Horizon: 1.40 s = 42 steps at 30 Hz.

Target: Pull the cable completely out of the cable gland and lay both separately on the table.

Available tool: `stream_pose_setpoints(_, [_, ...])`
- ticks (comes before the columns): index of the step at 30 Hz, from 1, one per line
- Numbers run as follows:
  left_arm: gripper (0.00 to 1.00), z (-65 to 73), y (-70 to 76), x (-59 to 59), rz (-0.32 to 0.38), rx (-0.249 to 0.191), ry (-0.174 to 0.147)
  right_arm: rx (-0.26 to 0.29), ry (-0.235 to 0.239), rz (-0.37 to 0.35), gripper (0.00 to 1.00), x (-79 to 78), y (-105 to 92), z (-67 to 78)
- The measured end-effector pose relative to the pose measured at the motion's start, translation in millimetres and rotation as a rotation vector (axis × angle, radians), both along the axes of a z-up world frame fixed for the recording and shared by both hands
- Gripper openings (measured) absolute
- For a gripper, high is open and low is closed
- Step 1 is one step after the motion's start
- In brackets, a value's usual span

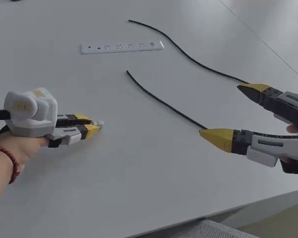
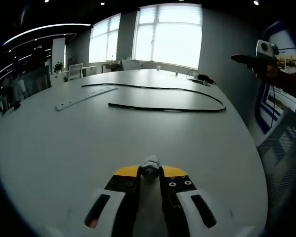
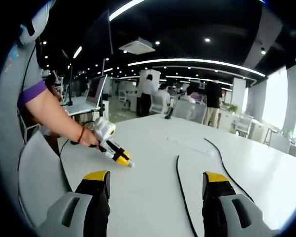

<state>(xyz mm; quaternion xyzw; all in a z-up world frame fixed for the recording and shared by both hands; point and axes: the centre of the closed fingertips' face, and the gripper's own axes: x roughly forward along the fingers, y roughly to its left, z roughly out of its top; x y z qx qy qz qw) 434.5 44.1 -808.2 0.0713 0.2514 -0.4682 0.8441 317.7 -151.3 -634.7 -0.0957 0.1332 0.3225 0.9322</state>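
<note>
A long black cable [image 1: 161,100] lies loose on the white table [image 1: 139,188], bent into a U, with its two runs [image 2: 163,108] reaching toward the far side. My left gripper [image 1: 95,127] rests low on the table at the left, shut on a small grey cable gland [image 2: 150,165] at its tips; the gland [image 1: 99,124] sits apart from the cable. My right gripper [image 1: 227,111] is at the right, open with nothing in it, held above the cable's bend. In the right gripper view the cable [image 3: 180,187] runs on the table between the spread fingers [image 3: 214,180].
A flat white power strip [image 1: 121,47] lies at the far side of the table, beyond the cable. The table's near edge [image 1: 198,218] runs along the bottom right. Chairs, desks and several people stand in the office behind.
</note>
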Motion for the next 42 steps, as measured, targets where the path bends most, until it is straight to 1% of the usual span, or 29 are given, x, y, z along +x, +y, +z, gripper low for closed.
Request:
stream_pose_setpoints(3, [0.17,5.1,1.3,-2.2,-0.007,0.007,-0.022,-0.004,0.001,0.002,0.77,0.6,0.7,-1.2])
stream_pose_setpoints(6, [0.19,13.3,4.7,-0.8,0.005,-0.003,-0.043,0.001,0.003,0.006,0.76,1.4,3.6,-2.2])
stream_pose_setpoints(9, [0.23,23.5,9.0,1.5,0.023,-0.022,-0.063,-0.001,0.006,0.012,0.76,1.5,6.1,-3.9])
stream_pose_setpoints(12, [0.28,35.8,16.1,5.0,0.048,-0.036,-0.089,0.003,0.0,0.02,0.76,1.2,9.0,-2.6])
stream_pose_setpoints(14, [0.27,51.5,19.8,2.8,0.056,-0.063,-0.116,0.004,-0.004,0.024,0.76,1.2,10.2,-1.8])
stream_pose_setpoints(15, [0.29,59.3,21.7,1.7,0.06,-0.076,-0.129,0.005,-0.006,0.026,0.76,1.2,10.8,-1.5])
stream_pose_setpoints(18, [0.34,93.4,28.0,-5.9,0.079,-0.152,-0.188,0.011,-0.005,0.031,0.75,0.5,12.5,-1.8])
stream_pose_setpoints(20, [0.42,118.6,39.7,-21.5,0.08,-0.17,-0.224,0.018,-0.002,0.037,0.75,-0.5,15.2,-2.7])
stream_pose_setpoints(22, [0.43,130.1,46.9,-32.1,0.082,-0.178,-0.238,0.018,-0.003,0.041,0.75,-1.2,16.2,-2.5])
stream_pose_setpoints(24, [0.46,141.5,54.1,-42.7,0.085,-0.186,-0.251,0.019,-0.004,0.046,0.75,-2.0,17.1,-2.3])
stream_pose_setpoints(26, [0.48,156.8,69.3,-64.0,0.1,-0.182,-0.275,0.022,-0.007,0.049,0.75,-2.6,17.7,-1.1])
stream_pose_setpoints(29, [0.5,165.6,87.0,-81.6,0.145,-0.178,-0.298,0.031,-0.016,0.052,0.74,-3.8,17.9,1.9])
stream_pose_setpoints(32, [0.54,163.4,103.2,-97.6,0.185,-0.158,-0.296,0.045,-0.014,0.046,0.75,-4.3,16.5,1.7])
stream_pose_setpoints(35, [0.54,159.4,117.4,-116.6,0.221,-0.136,-0.285,0.048,-0.019,0.048,0.74,-5.7,15.0,0.7])
stream_pose_setpoints(37, [0.55,157.3,122.0,-126.5,0.23,-0.129,-0.281,0.069,-0.017,0.061,0.75,-7.9,16.2,0.7])
stream_pose_setpoints(38, [0.56,154.5,127.5,-132.2,0.24,-0.115,-0.28,0.065,-0.025,0.062,0.74,-8.3,16.5,0.8])
stream_pose_setpoints(40, [0.56,154.4,132.6,-140.8,0.266,-0.122,-0.271,0.069,-0.028,0.076,0.74,-9.7,18.1,0.8])
stream_pose_setpoints(41, [0.57,153.7,133.8,-144.5,0.271,-0.114,-0.274,0.057,-0.025,0.068,0.74,-8.8,16.3,-1.2])
stream_pose_setpoints(42, [0.57,152.4,137.9,-148.5,0.279,-0.114,-0.273,0.06,-0.024,0.072,0.74,-9.3,16.6,-1.5])
